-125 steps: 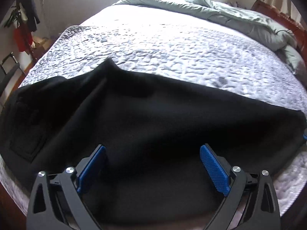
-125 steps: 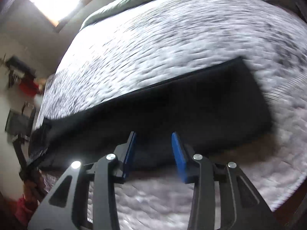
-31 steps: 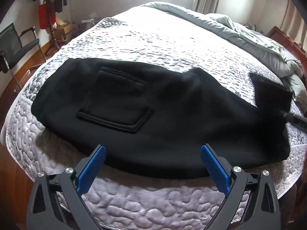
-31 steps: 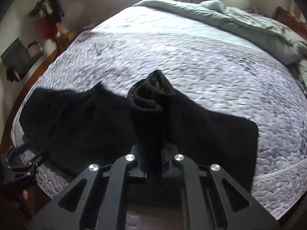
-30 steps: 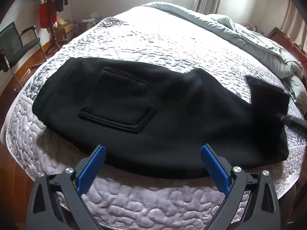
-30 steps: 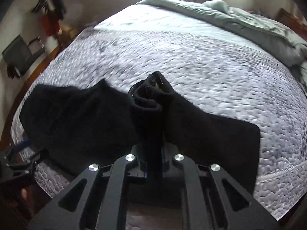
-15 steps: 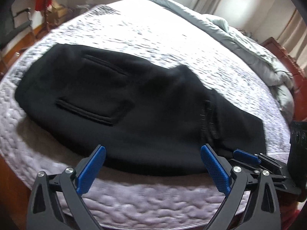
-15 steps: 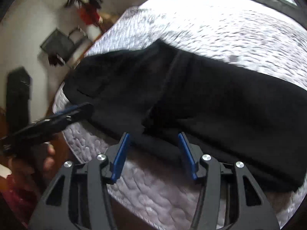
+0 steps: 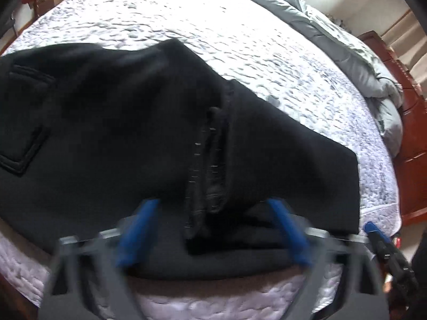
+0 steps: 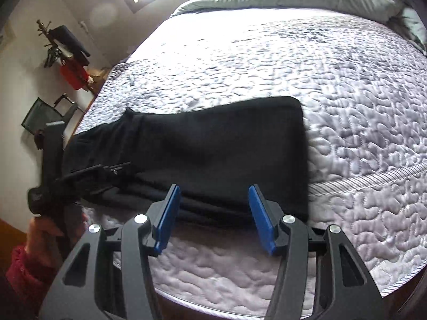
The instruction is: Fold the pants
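Black pants (image 9: 120, 133) lie folded along the near edge of the quilted bed (image 9: 240, 40), the leg cuffs (image 9: 210, 173) laid back over the upper part. My left gripper (image 9: 213, 229) is blurred and its jaws are closing. The cuffs' near end lies between them, and I see no pad pressing on it. My right gripper (image 10: 214, 213) stands open over the folded end of the pants (image 10: 213, 146), whose near edge lies untouched between its blue fingers (image 10: 168, 218). It shows at the right edge of the left wrist view as the right gripper (image 9: 379, 240). The left gripper (image 10: 88, 176) appears at the left.
A grey duvet (image 9: 347, 53) is bunched along the far side of the bed, and red-brown wooden furniture (image 9: 411, 146) stands to the right. A hand in a red sleeve (image 10: 21, 266) holds the left gripper. A black chair (image 10: 45, 114) and a coat stand (image 10: 61, 45) stand by the wall.
The right gripper carried the cuffs over, let them go onto the pants and opened. The left gripper slid right along the near edge to the cuffs, and its jaws have narrowed.
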Available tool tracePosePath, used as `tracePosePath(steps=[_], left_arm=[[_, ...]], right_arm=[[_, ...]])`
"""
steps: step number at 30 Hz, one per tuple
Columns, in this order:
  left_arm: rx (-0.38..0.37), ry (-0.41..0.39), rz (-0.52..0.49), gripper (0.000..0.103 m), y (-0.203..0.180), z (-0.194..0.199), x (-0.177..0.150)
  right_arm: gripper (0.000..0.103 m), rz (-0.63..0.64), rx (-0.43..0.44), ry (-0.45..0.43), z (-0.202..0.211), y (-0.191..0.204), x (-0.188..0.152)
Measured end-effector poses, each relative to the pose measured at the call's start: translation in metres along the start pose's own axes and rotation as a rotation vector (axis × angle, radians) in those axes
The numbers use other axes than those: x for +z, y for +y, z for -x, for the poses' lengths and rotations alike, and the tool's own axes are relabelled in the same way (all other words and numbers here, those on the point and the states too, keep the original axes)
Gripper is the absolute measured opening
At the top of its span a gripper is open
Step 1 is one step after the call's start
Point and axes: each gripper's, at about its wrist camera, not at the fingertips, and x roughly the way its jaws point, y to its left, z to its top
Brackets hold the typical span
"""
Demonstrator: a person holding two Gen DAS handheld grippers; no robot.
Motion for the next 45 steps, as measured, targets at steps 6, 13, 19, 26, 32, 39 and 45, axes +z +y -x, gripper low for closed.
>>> tracePosePath(steps=[6, 13, 19, 26, 32, 39, 45], left_arm=[[-0.036, 0.000, 0.019, 0.018, 0.013, 0.009, -0.005], [-0.009, -0.017, -0.010, 0.021, 0.029, 0.008, -0.011], [0.059, -0.028, -0.078, 0.033, 0.016, 0.023, -0.008], [-0.034, -0.168, -0.180, 0.052, -0.029, 0.060, 0.020], [-0.069, -0.003, -0.188, 0.052, -0.045, 0.002, 0.039], [-0.091, 0.047, -0.146, 0.051, -0.027, -0.019, 0.032], [-0.060, -0.008, -0.167, 0.064, -0.026, 0.011, 0.011]], right_arm=[[0.054, -0.069, 0.044, -0.012, 0.004, -0.024, -0.001], [0.046, -0.163, 0.039, 0.097, -0.038, -0.044, -0.009], [0.048, -0.119, 0.036, 0.114, -0.029, -0.039, 0.003], [0.053, -0.101, 0.057, 0.032, -0.011, -0.041, 0.065], [0.048, -0.192, 0.037, 0.138, -0.061, -0.061, 0.093], [0.045, -0.256, 0.072, 0.147, -0.075, -0.079, 0.083], [0.053, -0.237, 0.091, 0.090, -0.024, -0.064, 0.051]])
